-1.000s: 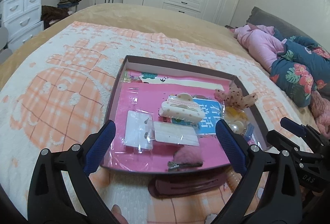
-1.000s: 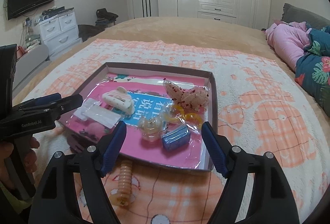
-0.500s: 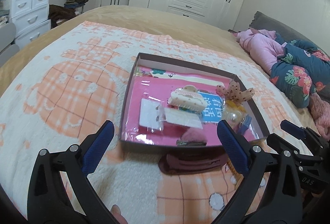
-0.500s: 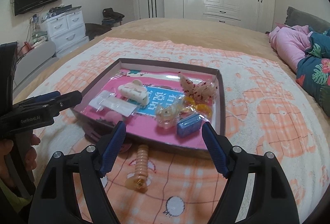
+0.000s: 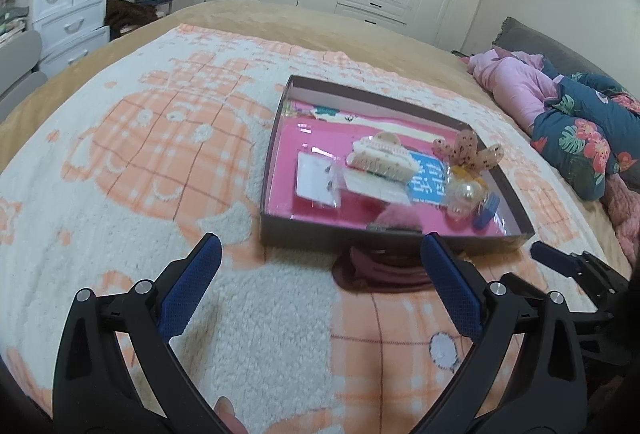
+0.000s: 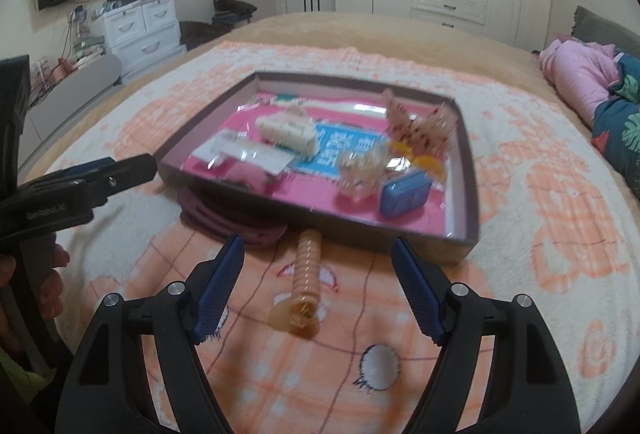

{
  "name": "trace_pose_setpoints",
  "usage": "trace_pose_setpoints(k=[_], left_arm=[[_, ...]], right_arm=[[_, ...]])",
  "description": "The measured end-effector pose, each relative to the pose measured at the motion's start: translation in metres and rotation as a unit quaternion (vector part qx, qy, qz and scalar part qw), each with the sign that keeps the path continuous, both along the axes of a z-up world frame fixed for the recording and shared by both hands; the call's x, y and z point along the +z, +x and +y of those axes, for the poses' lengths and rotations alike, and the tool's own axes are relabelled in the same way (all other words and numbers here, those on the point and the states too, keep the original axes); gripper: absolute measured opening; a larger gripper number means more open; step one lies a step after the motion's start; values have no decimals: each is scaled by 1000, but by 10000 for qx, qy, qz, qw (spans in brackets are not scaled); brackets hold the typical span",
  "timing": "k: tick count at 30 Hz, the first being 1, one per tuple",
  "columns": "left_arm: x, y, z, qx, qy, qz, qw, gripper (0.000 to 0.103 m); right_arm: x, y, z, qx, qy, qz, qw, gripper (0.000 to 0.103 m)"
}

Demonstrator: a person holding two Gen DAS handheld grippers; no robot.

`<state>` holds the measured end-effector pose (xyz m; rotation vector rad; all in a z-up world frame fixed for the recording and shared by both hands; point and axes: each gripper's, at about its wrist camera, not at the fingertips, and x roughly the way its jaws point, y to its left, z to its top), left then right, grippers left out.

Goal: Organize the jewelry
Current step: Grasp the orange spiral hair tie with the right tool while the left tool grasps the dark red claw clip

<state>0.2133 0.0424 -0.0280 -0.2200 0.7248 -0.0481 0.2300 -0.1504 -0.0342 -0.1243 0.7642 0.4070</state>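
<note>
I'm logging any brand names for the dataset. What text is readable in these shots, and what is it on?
"GenRobot.AI", blurred and only partly readable: on the black body of the left claw, seen in the right wrist view.
White characters on the blue printed card in the shallow brown box: too blurred to read.
Nothing else carries readable text.

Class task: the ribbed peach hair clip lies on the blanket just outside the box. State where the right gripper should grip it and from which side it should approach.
Grip the ribbed peach hair clip across its narrow ribbed shaft, coming from above. It lies flat, lengthwise between the open right gripper fingers, so they would close on its long sides. Its flared near end looks too wide and uneven to pinch.
</note>
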Motion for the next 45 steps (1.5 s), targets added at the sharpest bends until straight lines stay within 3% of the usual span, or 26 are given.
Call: trace_pose_setpoints(k=[5, 15, 22, 28, 33, 36, 37, 38, 45], left_arm=[[-10, -3, -3, -72, 20, 131, 9999, 91], [-30, 10, -14, -196, -104, 430, 9988, 91], [-33, 23, -19, -155, -338, 558, 9977, 56], [-35, 32, -23, -231, -472, 677, 9963, 34], [-39, 38, -27, -236, -436, 841, 9952, 28], [-38, 39, -27, -229, -429, 861, 9951, 24], [-37, 39, -26, -269, -477, 852, 9949, 12], [-35, 38, -27, -313, -537, 822, 9947, 10], [-19, 28, -40, -523, -305, 584, 9965, 5]], right_arm=[[-19, 4, 5, 32, -27, 223, 9997, 71], [-40, 2, 6, 99, -81, 436, 9990, 45], [-37, -2, 7, 272, -64, 374, 9989, 31], [-35, -6, 12, 420, -211, 292, 9985, 28], [-32, -6, 6, 376, -112, 315, 9987, 26], [-29, -7, -2, 313, -86, 291, 9990, 20], [-28, -8, -6, 280, -72, 287, 9992, 18], [-26, -8, -9, 244, -72, 271, 9993, 18], [-19, -14, -29, 92, -35, 169, 9998, 17]])
